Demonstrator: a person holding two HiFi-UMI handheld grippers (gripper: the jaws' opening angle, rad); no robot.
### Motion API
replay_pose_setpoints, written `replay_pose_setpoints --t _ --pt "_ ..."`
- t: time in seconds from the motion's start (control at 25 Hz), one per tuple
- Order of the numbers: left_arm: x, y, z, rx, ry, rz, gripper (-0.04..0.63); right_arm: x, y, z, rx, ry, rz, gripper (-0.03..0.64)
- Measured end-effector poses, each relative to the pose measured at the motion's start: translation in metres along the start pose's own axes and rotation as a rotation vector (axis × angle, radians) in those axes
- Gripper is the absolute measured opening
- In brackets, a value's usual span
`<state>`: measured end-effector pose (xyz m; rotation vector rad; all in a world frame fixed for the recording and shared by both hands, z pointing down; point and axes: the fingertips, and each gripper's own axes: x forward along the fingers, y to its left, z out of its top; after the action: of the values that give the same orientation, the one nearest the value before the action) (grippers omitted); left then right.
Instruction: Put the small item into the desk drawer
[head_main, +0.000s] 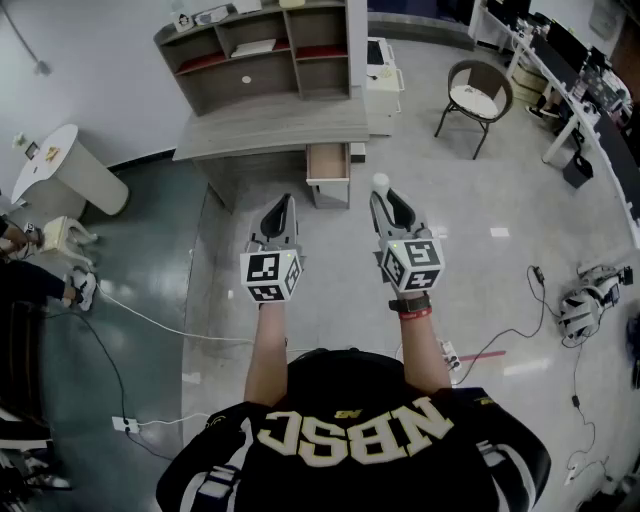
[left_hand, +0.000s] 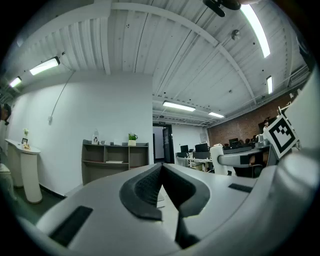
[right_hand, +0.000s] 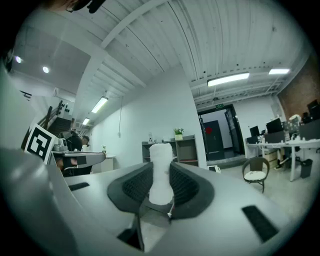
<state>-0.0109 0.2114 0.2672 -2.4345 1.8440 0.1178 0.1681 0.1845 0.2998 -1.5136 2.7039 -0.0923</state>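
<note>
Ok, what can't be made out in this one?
- White item: its identity; the right gripper's tongs cover its lower part in the right gripper view, and it is tiny in the head view.
- Open drawer: contents too small in the head view.
- Shelf unit: objects on it too small in every view.
</note>
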Motion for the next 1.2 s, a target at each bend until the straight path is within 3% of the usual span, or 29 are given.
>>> replay_pose_setpoints --t 0.24,0.48,0.6,1.2 --pt "-0.012 -0.022 -0.019 -0.056 0.029 0.041 0.014 -0.019 -0.011 -0.014 0.073 0.012 0.047 0.106" --pt "-0.017 -0.024 -0.031 -0.053 0.055 0.042 0.014 -0.018 0.0 -0.027 0.089 0.035 0.094 0.106" --pt "-0.01 -0.025 -0.034 -0.055 0.057 0.034 0.015 -0.01 -0.005 -0.029 0.101 0.027 0.075 0.107" --pt "0.099 0.027 -0.052 -0.089 0.047 -0.039 0.015 0.108 -0.038 -0.034 0.104 0.069 0.025 0.106"
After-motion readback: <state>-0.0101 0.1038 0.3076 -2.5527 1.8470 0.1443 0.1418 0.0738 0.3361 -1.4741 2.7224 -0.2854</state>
